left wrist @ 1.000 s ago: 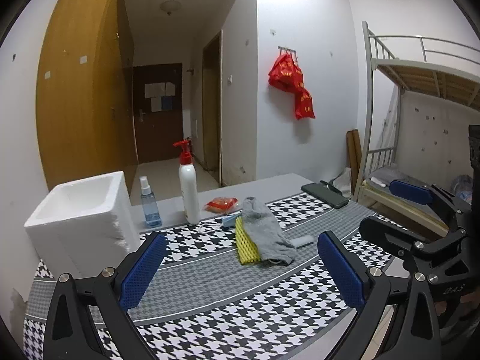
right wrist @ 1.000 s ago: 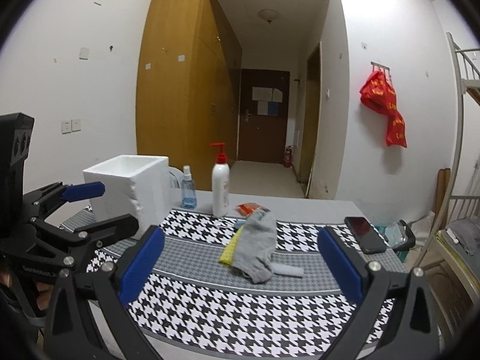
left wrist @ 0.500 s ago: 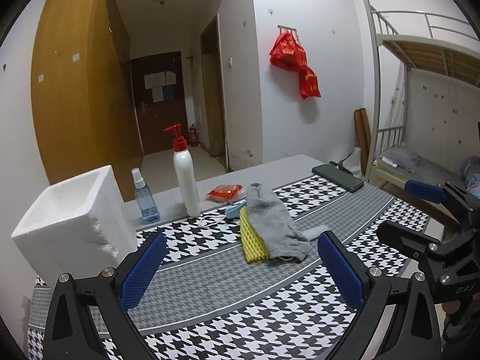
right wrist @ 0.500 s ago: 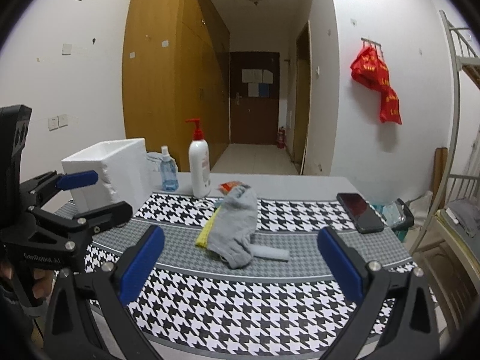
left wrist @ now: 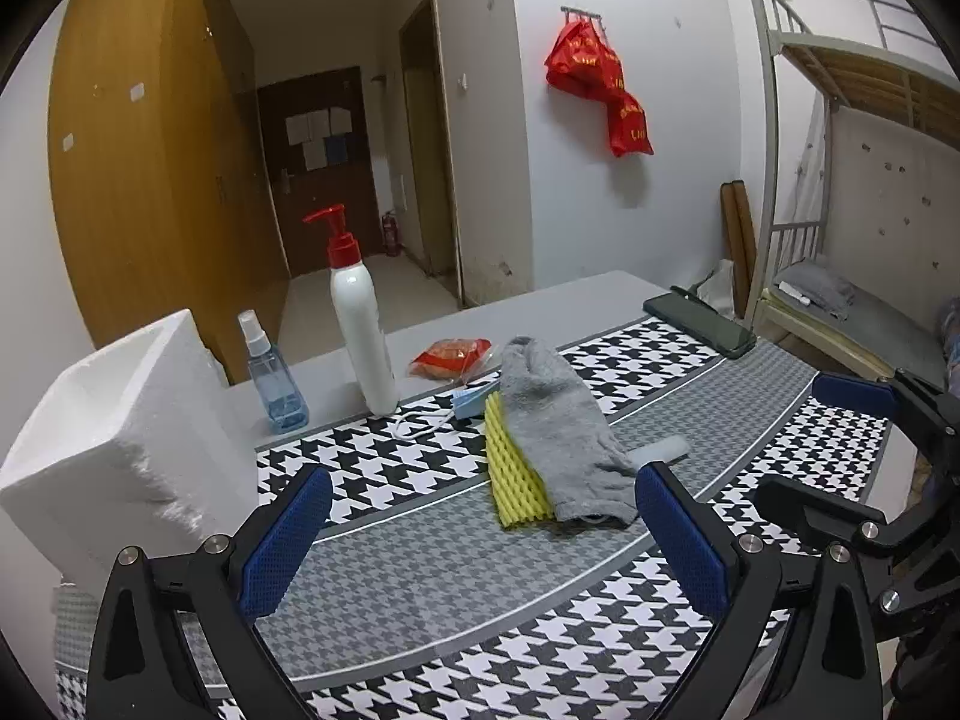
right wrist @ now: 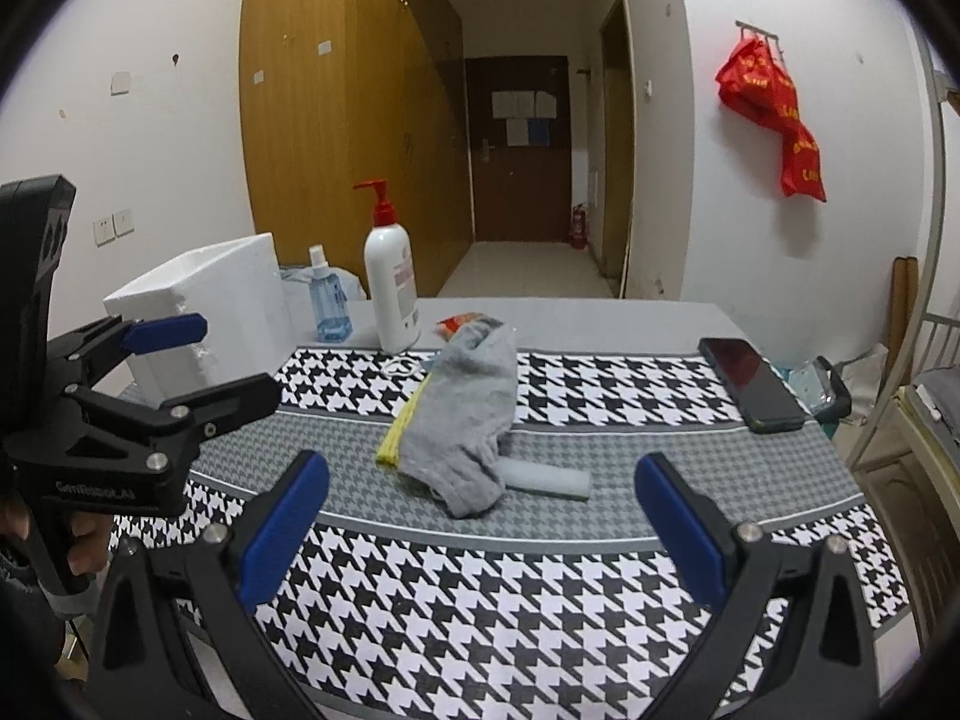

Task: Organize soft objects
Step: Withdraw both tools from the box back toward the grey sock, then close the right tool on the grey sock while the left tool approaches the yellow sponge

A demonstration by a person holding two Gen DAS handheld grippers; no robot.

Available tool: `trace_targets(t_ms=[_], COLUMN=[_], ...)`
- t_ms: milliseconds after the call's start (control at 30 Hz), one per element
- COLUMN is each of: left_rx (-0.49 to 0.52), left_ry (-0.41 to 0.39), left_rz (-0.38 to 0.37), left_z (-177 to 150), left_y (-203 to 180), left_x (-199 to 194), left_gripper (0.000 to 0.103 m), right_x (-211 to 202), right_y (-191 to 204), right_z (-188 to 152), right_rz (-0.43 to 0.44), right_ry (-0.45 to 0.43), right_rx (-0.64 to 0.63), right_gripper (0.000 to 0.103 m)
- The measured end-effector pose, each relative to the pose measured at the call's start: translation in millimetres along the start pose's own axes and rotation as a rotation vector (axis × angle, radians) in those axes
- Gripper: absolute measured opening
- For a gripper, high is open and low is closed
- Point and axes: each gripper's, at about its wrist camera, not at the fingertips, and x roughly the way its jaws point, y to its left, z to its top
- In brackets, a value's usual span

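Both hand-held grippers, left gripper and right gripper, are hovering with blue-padded jaws spread apart, gripping nothing. Ahead, a limp grey sock is lying across a yellow ridged foam sheet on the black-and-white houndstooth table mat. A white foam box is standing on the left.

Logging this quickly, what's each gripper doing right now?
Left gripper: open, holding nothing.
Right gripper: open, holding nothing.

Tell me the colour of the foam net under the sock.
Yellow foam net; clearest in the left wrist view.
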Motion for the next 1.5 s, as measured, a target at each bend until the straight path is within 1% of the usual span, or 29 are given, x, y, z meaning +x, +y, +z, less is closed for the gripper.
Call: trace_targets(t_ms=[133,267,367,467,633,700,767,833,900,933,1000,1100,1233,1300,1333,1367,1400,1467,1500], left_rx=[-0.018,-0.018,-0.034,-0.052,-0.081,-0.09,-0.105,-0.109,-0.117,-0.117,-0.113,-0.123,-0.124,-0.122,-0.122,-0.122,-0.121,-0.116,-0.112], left_ry=[0.035,0.063,0.08,0.093,0.12,0.124,0.132,0.149,0.16,0.161,0.157,0.157,0.156,0.158,0.159,0.161,0.163,0.167,0.167], left_rz=[-0.002,0.002,0.007,0.005,0.01,0.011,0.01,0.005,-0.007,-0.011,-0.017,-0.032,-0.042,-0.046,-0.046,-0.047,-0.049,-0.049,-0.05], left_z=[2,2,1,-1,-2,-2,-4,-6,-8,-9,-11,-13,-14,-14,-14,-15,-15,-16,-16], left_y=[1,1,4,9,17,20,24,27,30,30,30,31,30,30,30,30,29,28,27], left_x=[19,34,45,53,68,72,76,82,86,87,88,88,89,89,89,90,90,91,91], left_gripper=[0.101,0.101,0.1,0.1,0.099,0.098,0.096,0.092,0.092,0.092,0.092,0.092,0.092,0.092,0.092,0.092,0.092,0.092,0.092], right_x=[13,26,36,50,73,83,93,103,113,118,126,136,140,142,144,143,145,146,146], right_y=[-7,-12,-18,-24,-22,-21,-20,-18,-15,-14,-13,-13,-15,-14,-13,-13,-12,-10,-9], right_z=[1,1,2,3,6,8,11,12,12,11,9,6,6,5,6,5,6,7,7], right_rz=[0.037,0.039,0.068,0.1,0.123,0.131,0.15,0.162,0.172,0.177,0.194,0.197,0.198,0.199,0.194,0.19,0.197,0.213,0.206], right_ry=[0.041,0.074,0.098,0.137,0.193,0.221,0.248,0.278,0.304,0.322,0.352,0.384,0.394,0.4,0.4,0.397,0.398,0.4,0.396], right_rx=[0.018,0.004,0.007,0.019,0.003,-0.001,0.001,-0.001,-0.005,-0.005,-0.006,-0.009,-0.006,-0.009,-0.009,-0.006,-0.006,-0.006,-0.011], right_gripper=[0.103,0.103,0.102,0.099,0.098,0.093,0.091,0.086,0.079,0.077,0.067,0.062,0.057,0.044,0.043,0.038,0.031,0.024,0.021])
